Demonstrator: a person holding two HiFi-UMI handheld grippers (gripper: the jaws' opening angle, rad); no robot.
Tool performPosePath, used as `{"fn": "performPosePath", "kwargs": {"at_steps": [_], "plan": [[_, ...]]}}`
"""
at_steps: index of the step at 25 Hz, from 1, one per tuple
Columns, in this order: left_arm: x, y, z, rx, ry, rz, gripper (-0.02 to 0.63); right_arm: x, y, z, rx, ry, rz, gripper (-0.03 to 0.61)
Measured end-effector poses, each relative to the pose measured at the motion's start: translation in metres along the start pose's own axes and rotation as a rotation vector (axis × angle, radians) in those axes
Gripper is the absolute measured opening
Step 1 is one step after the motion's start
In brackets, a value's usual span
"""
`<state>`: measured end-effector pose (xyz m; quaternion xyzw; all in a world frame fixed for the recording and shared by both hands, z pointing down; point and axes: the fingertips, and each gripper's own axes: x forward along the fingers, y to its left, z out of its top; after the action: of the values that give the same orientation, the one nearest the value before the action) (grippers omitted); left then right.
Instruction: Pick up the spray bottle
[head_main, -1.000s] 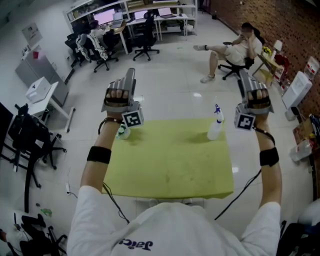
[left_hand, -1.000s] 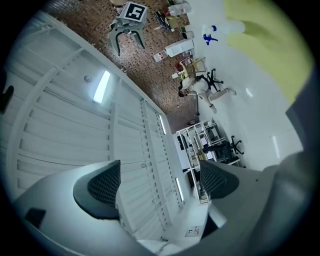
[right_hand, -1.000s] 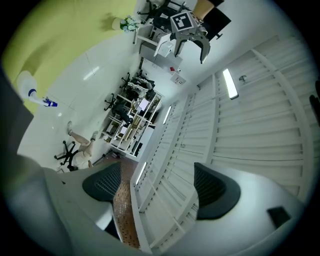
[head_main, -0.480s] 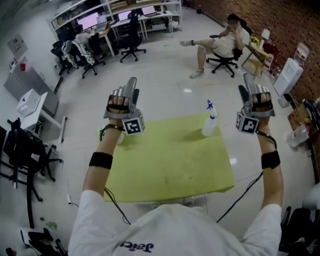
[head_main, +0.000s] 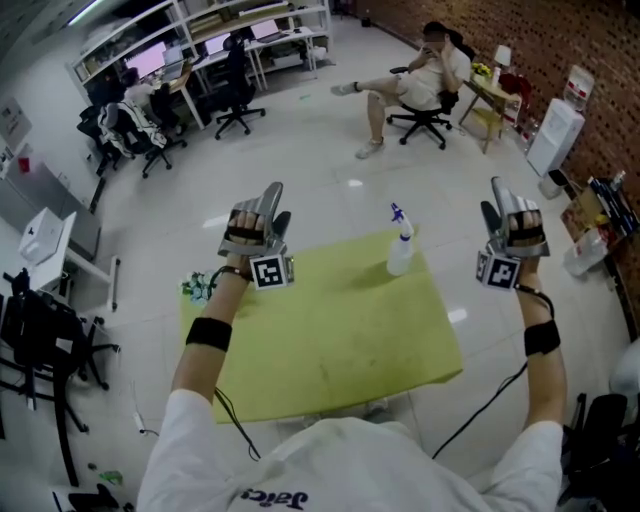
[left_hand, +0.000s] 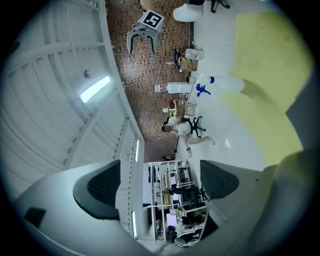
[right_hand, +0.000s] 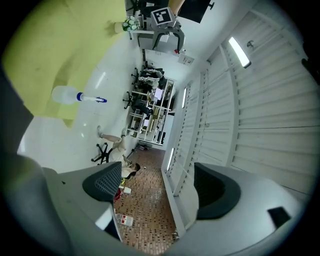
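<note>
Bottle (head_main: 400, 250) first: upright at the far edge of the table (head_main: 330, 340), blue trigger on top, nearer the right side. Right gripper (head_main: 498, 192) up in the air off to the bottle's right, jaws spread, nothing between them. Left gripper (head_main: 272, 192) same deal, raised over the far left part, released and empty. Probably best to go with the right one: tip it down, swing in level, line the jaws up either side of the clear body below the trigger. Close slowly, looks light and tippy, so easy to knock off that edge. Lift straight up after.
</note>
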<state>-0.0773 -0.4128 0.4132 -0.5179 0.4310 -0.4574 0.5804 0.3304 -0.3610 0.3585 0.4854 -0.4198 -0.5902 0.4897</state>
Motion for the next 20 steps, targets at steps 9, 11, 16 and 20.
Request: {"fn": "performPosePath", "kwargs": {"at_steps": [9,11,16,20], "plan": [[0.024,-0.042,0.043,-0.076,-0.069,-0.096,0.499,-0.025,0.056,-0.044,0.041,0.067,0.123,0.465],[0.026,-0.055,0.050,-0.105,-0.073,-0.123,0.499,-0.035,0.071,-0.053,0.086,0.086,0.153,0.466],[0.033,-0.073,0.066,-0.171,-0.090,-0.167,0.499,-0.056,0.107,-0.080,0.176,0.154,0.241,0.466],[0.041,-0.080,0.078,-0.193,-0.111,-0.186,0.499,-0.063,0.134,-0.096,0.210,0.194,0.300,0.466]]}}
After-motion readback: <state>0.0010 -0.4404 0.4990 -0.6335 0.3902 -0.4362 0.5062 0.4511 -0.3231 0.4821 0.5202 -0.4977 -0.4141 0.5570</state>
